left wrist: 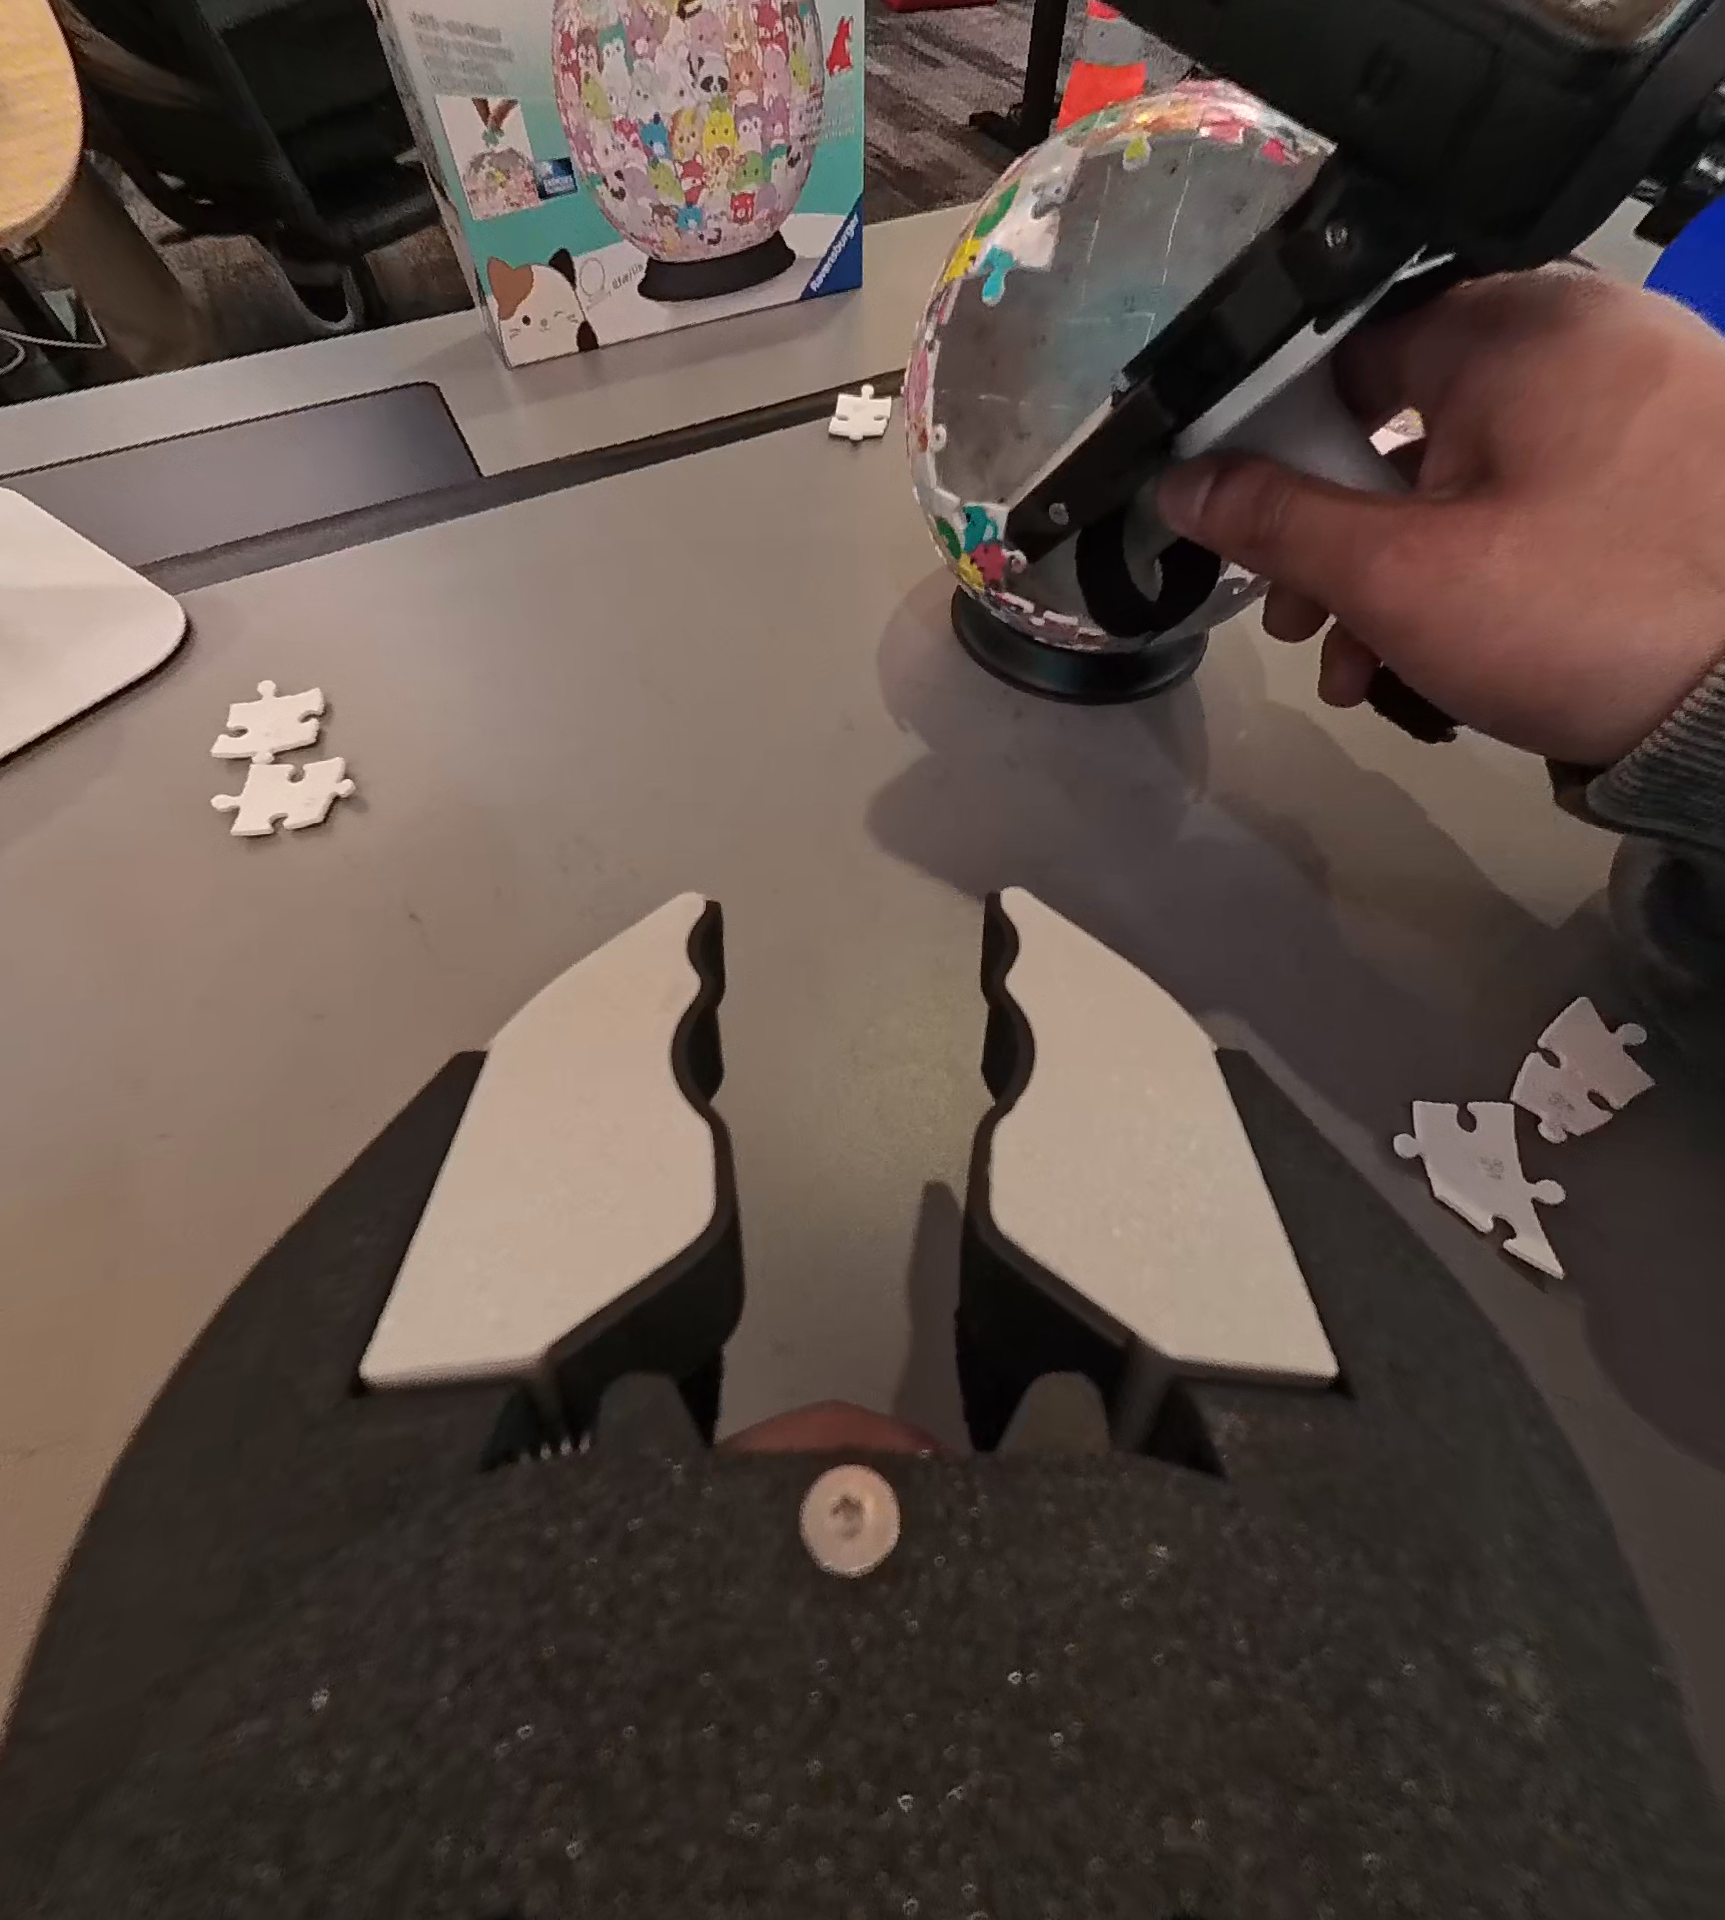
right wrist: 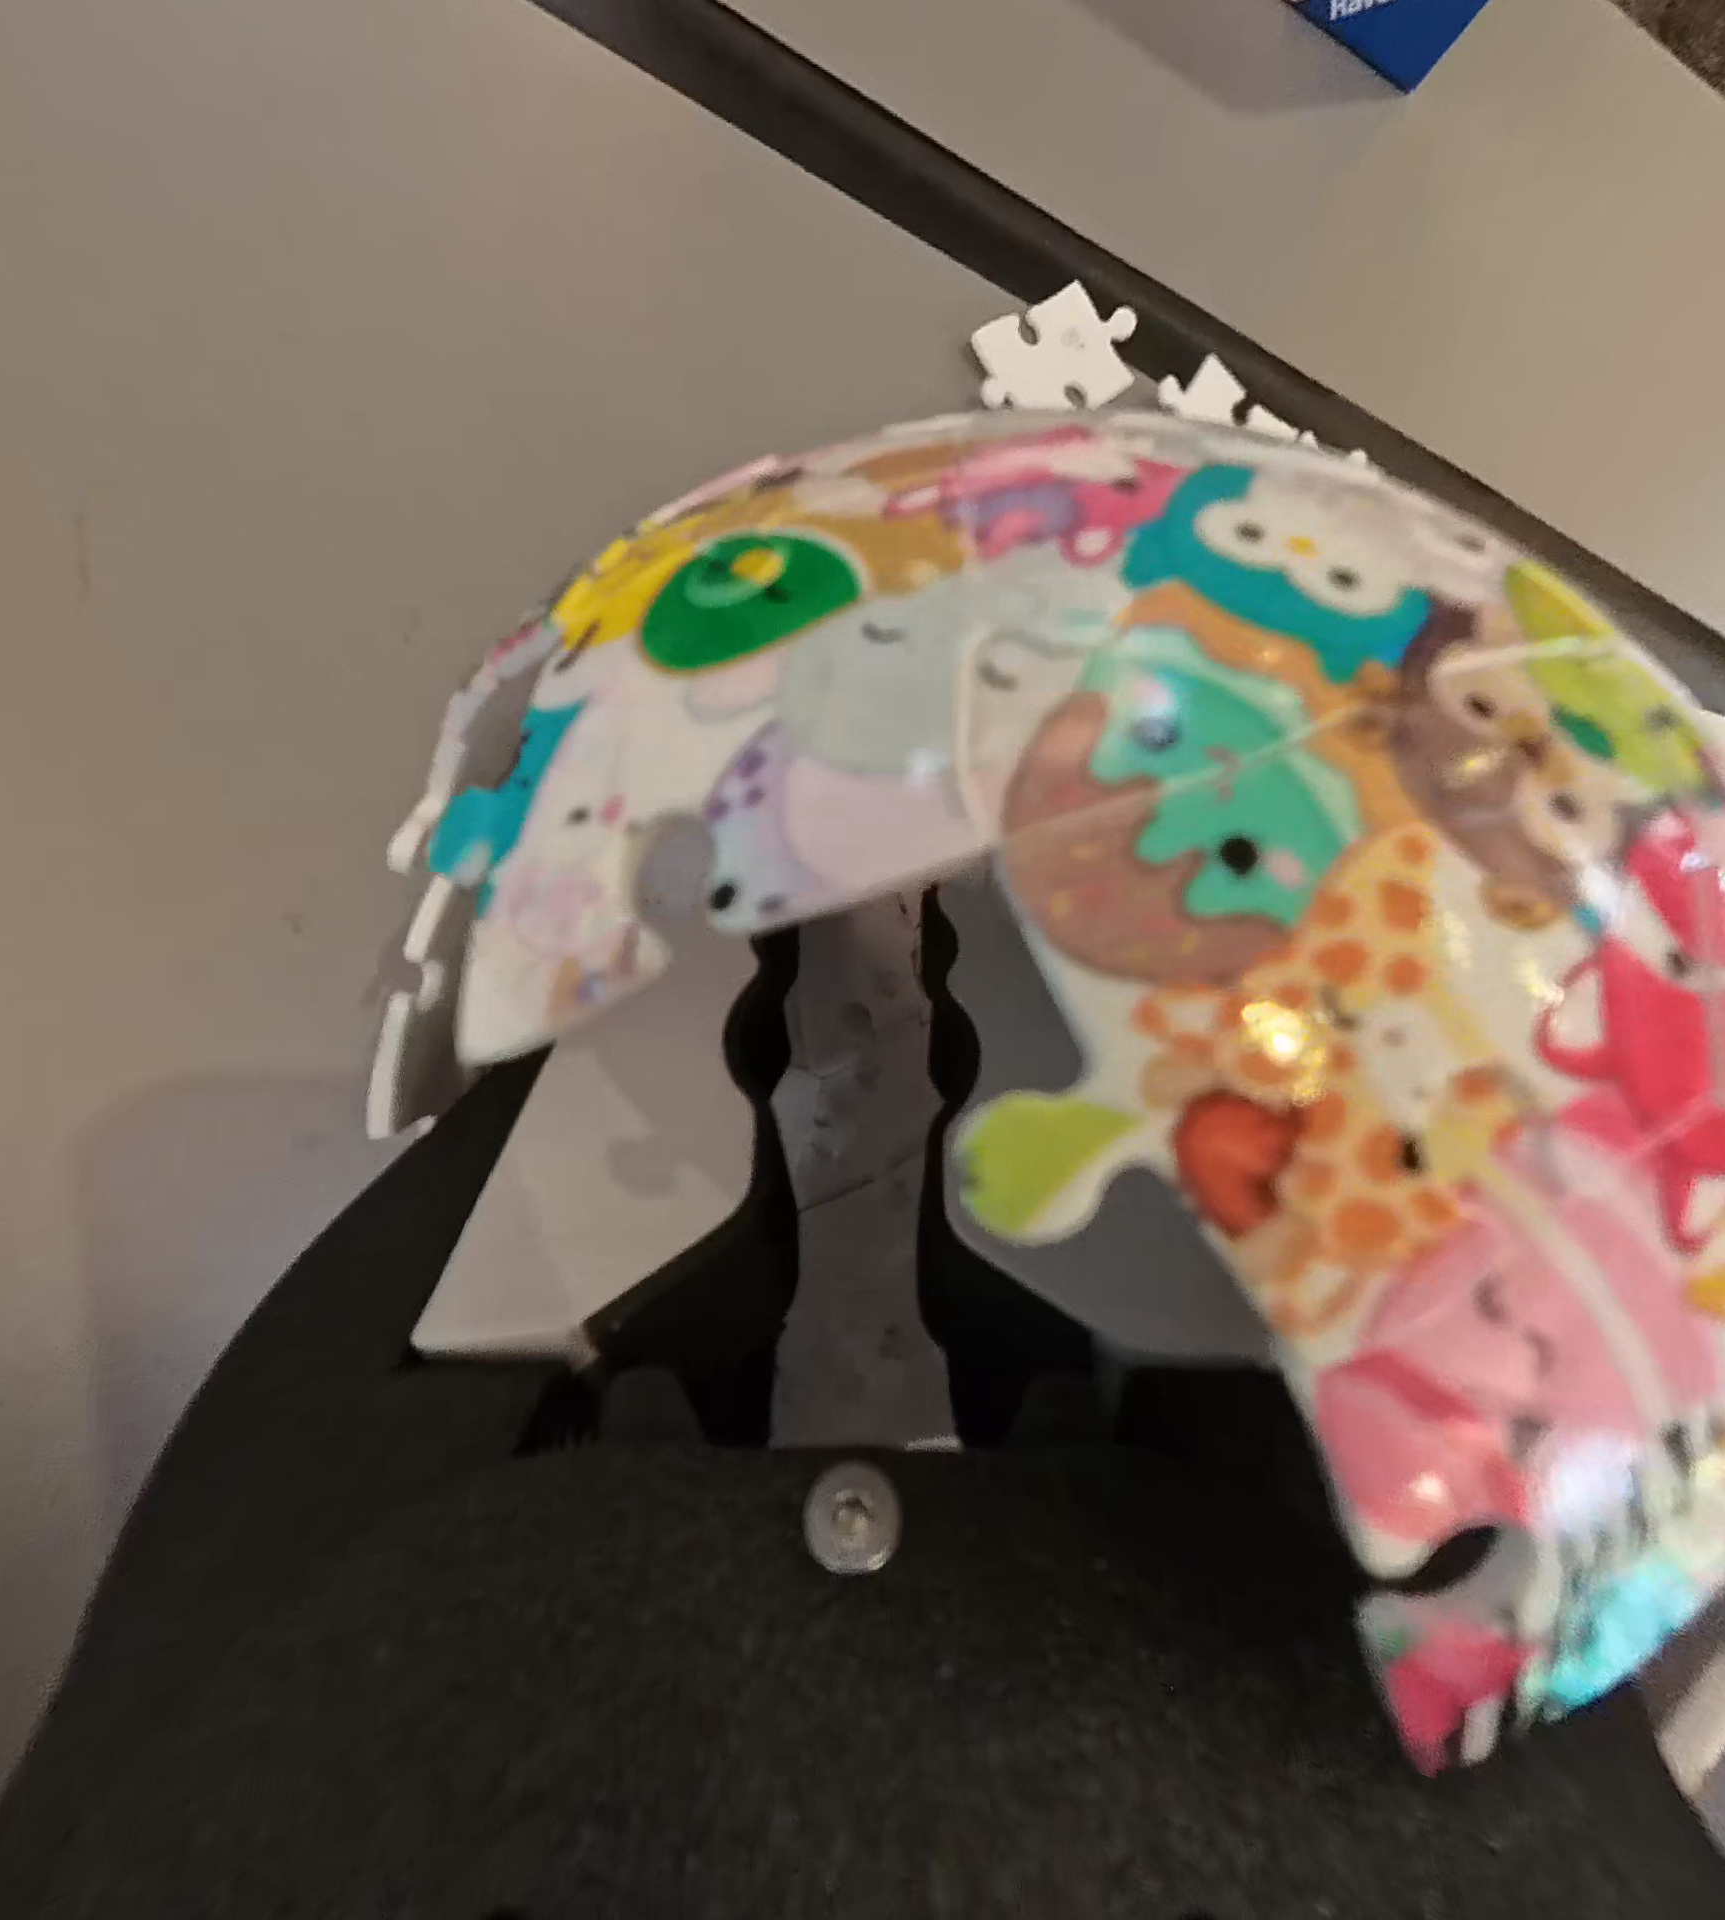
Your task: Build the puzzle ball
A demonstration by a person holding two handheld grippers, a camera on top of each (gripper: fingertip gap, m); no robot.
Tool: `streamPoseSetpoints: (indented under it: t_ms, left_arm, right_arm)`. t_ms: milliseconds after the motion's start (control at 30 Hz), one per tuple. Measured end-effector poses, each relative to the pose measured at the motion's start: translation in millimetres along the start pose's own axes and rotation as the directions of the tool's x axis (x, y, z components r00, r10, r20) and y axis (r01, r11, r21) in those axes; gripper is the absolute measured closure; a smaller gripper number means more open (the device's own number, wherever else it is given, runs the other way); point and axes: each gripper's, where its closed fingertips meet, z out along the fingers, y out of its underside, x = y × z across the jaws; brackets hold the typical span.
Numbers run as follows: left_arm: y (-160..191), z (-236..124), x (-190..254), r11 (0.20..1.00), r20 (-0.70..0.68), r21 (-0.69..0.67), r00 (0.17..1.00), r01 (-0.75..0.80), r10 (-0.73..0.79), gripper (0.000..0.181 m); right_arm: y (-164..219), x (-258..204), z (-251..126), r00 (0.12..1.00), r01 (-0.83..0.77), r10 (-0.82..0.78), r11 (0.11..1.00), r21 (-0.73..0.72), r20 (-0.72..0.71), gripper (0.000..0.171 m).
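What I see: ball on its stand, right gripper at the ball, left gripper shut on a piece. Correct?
Not quite. The left gripper is open and empty, as the left wrist view shows. The rest holds: ball on its stand, right gripper at the ball.

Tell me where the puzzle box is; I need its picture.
Left wrist view: the puzzle box stands upright at the table's far edge, left of the puzzle ball.

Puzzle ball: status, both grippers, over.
Left gripper open, empty, low over the table. Right gripper shut on the puzzle ball shell edge; ball half-built, on its black stand. Loose pieces lie clear of it.
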Motion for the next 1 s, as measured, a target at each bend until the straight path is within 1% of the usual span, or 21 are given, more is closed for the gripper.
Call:
streamPoseSetpoints:
  t_ms: [167,400,500,900,1000]
  left_arm:
    - [-0.1,-0.1,-0.5,1.000,0.001,0.001,1.000,0.000,0.000,0.134]
    - [-0.3,-0.3,-1.2,1.000,0.003,0.002,1.000,0.002,-0.002,0.134]
    - [-0.3,-0.3,-1.0,1.000,0.005,0.002,1.000,-0.002,0.002,0.134]
    - [0.2,-0.1,-1.4,1.000,0.007,0.000,1.000,-0.004,0.004,0.134]
    - [-0.2,-0.4,-1.9,1.000,0.009,0.002,1.000,-0.004,0.004,0.134]
  right_arm:
    - [1.2,-0.5,-0.2,1.000,-0.023,0.023,1.000,-0.005,0.013,0.151]
    - [-1.9,-4.0,-4.0,0.998,-0.056,0.056,0.998,0.015,0.041,0.142]
    - [-1.8,-4.5,-3.4,0.996,-0.072,0.071,0.997,0.018,0.054,0.142]
    - [2.2,-6.0,0.7,0.998,-0.042,0.042,0.999,-0.004,0.048,0.162]
    - [2.2,-6.5,0.5,0.999,-0.031,0.031,1.000,-0.007,0.042,0.164]
